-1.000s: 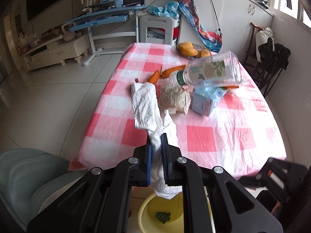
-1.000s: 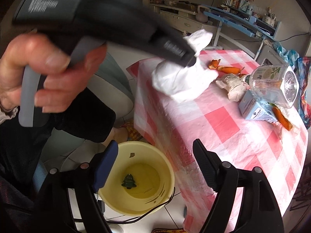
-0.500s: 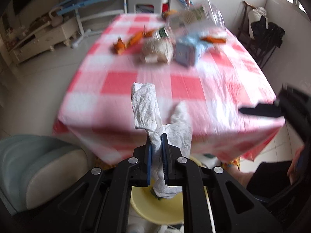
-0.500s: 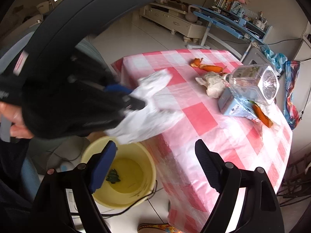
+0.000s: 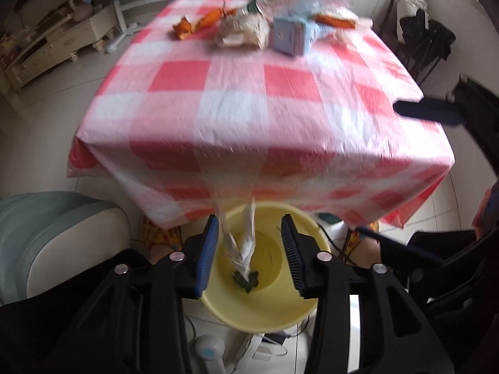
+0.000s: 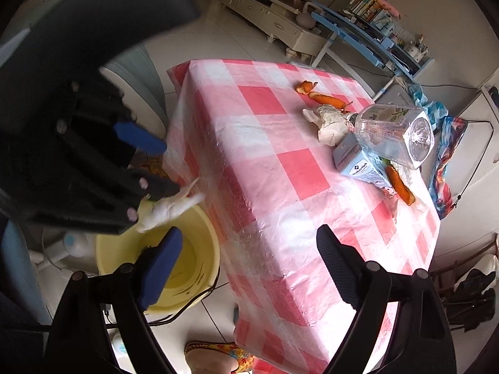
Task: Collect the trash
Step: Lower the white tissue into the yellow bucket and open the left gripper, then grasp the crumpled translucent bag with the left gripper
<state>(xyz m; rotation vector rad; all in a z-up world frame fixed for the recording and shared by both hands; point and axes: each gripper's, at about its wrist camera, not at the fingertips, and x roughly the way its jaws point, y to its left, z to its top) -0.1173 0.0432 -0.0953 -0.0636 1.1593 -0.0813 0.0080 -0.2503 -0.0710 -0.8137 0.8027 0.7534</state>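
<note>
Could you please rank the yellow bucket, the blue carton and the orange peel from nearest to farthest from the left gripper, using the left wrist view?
1. Yellow bucket, directly beneath the left gripper.
2. Blue carton, far end of the table, right of centre.
3. Orange peel, far end, left; only slightly beyond the carton.

Bkgd only: table w/ pink-and-white checked cloth (image 5: 237, 93), cloth hanging over the near edge. Grey-green padded chair (image 5: 56, 237) at left, just beside the table corner. Cream low cabinet (image 5: 56, 46) along the far left wall; blue desk (image 6: 368, 40) w/ books on its shelf beyond the table. Black garment (image 5: 433, 40) draped over a stand at right. Colourful patterned bag (image 6: 446, 162) hanging near the table's far end. Patterned slipper (image 6: 218, 355) on the tiled floor.
</note>
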